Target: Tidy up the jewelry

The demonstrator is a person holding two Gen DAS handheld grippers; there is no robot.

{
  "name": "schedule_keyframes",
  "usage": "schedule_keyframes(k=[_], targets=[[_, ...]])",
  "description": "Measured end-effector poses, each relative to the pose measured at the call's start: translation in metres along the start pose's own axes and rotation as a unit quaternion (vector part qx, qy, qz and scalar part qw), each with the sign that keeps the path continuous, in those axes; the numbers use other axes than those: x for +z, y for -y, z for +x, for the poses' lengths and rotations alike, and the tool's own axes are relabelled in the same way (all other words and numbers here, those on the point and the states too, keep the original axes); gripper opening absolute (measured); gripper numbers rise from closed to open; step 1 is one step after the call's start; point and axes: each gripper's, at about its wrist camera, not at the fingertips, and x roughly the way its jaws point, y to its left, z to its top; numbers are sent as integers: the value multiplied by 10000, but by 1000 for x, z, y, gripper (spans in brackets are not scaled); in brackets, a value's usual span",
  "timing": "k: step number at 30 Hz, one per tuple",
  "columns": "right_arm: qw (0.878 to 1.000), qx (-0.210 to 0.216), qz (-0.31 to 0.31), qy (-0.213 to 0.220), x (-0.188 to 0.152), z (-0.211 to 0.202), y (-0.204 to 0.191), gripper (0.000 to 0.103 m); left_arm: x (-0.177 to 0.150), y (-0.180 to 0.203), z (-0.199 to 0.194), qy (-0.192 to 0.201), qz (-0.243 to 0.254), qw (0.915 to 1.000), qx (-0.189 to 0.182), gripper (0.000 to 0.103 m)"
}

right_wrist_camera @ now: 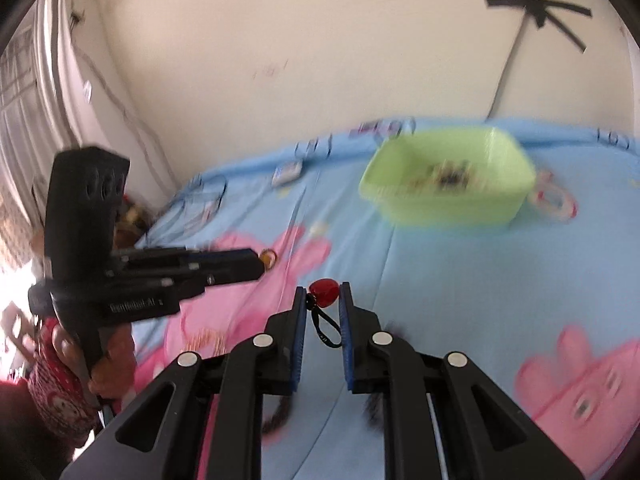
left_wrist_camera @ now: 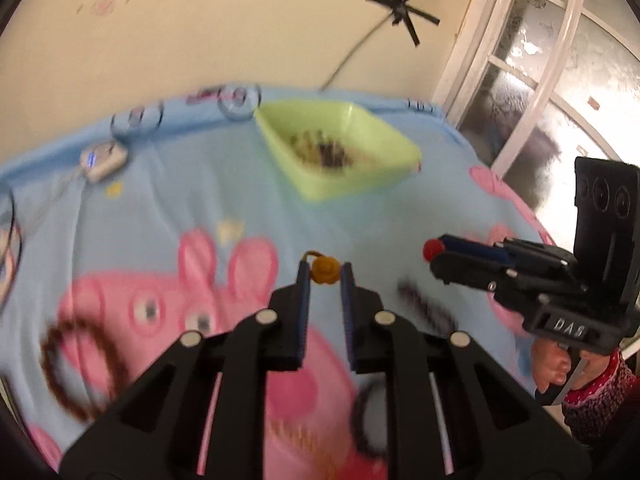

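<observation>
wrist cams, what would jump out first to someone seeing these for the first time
Each gripper has a small bright piece pinched at its tips: the left gripper holds an orange bead ring, the right gripper a red heart charm with a black cord hanging below. Beyond them a lime green bin with dark jewelry heaped inside sits toward the far edge of the blue cartoon pig blanket, near the wall.

Home bedroom. Bed fills the lower frame under a blue cartoon-pig blanket [left_wrist_camera: 160, 208]. Cream painted wall [left_wrist_camera: 200, 40] with scuff marks behind it, black tape cross [left_wrist_camera: 400, 8] holding a cable at upper right, frosted glass door [left_wrist_camera: 540, 80] far right.
</observation>
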Motion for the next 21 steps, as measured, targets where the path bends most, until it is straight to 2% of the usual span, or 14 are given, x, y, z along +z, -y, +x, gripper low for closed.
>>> schedule_keyframes(k=[5,10,11,12,13,14,17,21], targets=[[9983,-267,410,303,54,10,46,0,66,-1,35,72,-118,9997,-188,14],[9964,-538,606,237,79,37,83,0,105,2,83,-73,-178,9995,-251,14],[9963,-452,698,234,83,44,91,0,112,1,93,-111,-242,9994,-208,16],[9959,-442,766,190,86,50,97,0,118,-1,99,-163,-314,9993,-152,23],[9943,-588,880,143,91,54,104,0,123,-4,104,-217,-418,9989,-64,24],[9925,-677,997,198,93,53,109,0,126,-8,104,-235,-551,9982,-21,24],[9899,-533,1202,533,88,33,111,0,116,-15,81,-7,-606,9981,-136,24],[9901,-336,1212,631,48,6,87,0,72,-33,27,235,-618,9978,-84,24]])
